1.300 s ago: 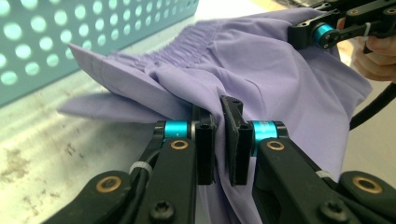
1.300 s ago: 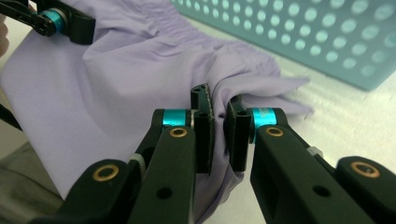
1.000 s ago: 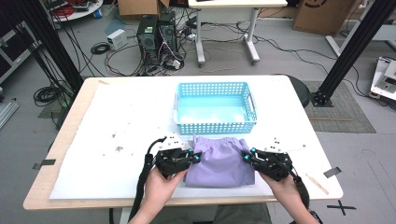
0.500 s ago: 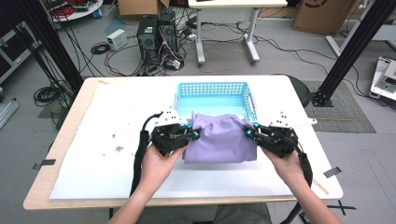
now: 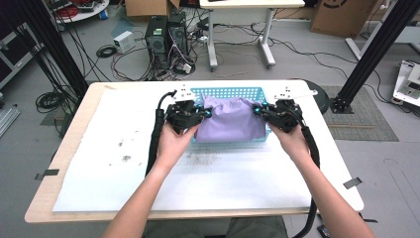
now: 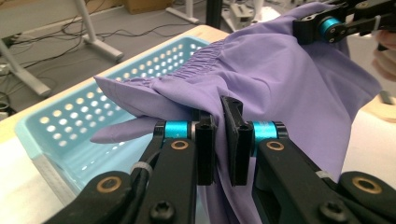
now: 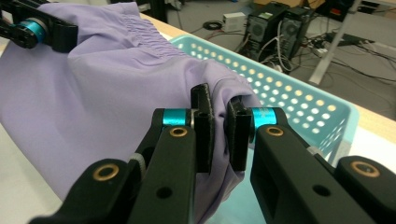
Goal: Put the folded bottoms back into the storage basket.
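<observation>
Two grippers on one purple cloth point(image 5: 230, 121) | left gripper point(image 5: 204, 114): pinching the cloth's left edge, at the blue basket's point(image 5: 233, 91) left side | cloth: stretched over the basket's near rim | right gripper point(image 5: 257, 110): pinching its right edge, at the basket's right side | basket on the white surface point(image 5: 237, 173)

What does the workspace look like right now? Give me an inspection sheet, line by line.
Surface: white mat on a wooden table, dark smudges at left.
Job's things: purple cloth held up over the blue basket.
Clutter: nothing seen.
Grippers: left gripper and right gripper each clamped on a side of the cloth.
Cables: black cable trails from each gripper.
Surroundings: computer towers, loose floor wiring, desk legs, black frame posts.
</observation>
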Demonstrator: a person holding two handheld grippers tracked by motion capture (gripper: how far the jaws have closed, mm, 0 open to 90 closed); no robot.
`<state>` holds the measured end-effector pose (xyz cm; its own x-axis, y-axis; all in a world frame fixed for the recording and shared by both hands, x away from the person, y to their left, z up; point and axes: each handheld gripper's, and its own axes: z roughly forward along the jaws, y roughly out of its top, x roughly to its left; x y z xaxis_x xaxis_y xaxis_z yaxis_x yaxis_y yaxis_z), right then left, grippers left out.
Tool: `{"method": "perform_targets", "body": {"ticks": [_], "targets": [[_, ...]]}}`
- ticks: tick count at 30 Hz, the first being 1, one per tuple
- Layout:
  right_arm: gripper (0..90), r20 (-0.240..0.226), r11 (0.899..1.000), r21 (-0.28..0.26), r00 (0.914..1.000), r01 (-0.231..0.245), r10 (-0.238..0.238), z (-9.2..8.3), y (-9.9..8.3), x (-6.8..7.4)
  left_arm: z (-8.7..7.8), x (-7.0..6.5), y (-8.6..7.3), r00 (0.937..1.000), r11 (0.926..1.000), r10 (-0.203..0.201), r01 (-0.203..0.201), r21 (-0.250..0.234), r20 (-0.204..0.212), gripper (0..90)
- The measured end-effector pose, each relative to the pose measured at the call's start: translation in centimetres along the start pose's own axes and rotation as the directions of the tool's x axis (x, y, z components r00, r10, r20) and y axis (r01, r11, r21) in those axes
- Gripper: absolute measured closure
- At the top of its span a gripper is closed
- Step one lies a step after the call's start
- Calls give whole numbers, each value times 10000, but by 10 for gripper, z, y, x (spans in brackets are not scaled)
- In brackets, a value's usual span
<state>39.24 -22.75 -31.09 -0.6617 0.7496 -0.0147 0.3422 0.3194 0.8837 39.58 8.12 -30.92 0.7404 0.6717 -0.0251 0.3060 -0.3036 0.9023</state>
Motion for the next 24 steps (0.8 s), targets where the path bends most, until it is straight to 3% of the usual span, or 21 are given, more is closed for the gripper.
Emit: {"method": "perform_targets", "body": {"ticks": [12, 17, 21, 22, 23, 24], "targets": [[848, 563, 9990, 418, 9983, 150, -173, 48, 11, -28, 45, 39, 4, 9987, 9991, 101, -80, 427, -504, 840], [848, 884, 9973, 713, 9957, 200, -263, 66, 12, -35, 59, 48, 2, 9977, 9982, 134, -94, 596, -668, 840], [842, 1070, 9952, 977, 9941, 93, -198, 78, 11, -41, 69, 56, -1, 9970, 9972, -63, 119, 732, -768, 837], [784, 1162, 9936, 1125, 9930, 89, -221, 81, 10, -42, 70, 56, -2, 9958, 9969, -73, 143, 768, -916, 814], [690, 1321, 9924, 1230, 9910, 63, -227, 83, 9, -43, 71, 57, -3, 9927, 9963, -97, 200, 841, -1204, 719], [670, 1375, 9909, 1342, 9902, 49, -235, 84, 7, -45, 71, 58, -3, 9916, 9956, -202, 316, 880, -1277, 602]]}}
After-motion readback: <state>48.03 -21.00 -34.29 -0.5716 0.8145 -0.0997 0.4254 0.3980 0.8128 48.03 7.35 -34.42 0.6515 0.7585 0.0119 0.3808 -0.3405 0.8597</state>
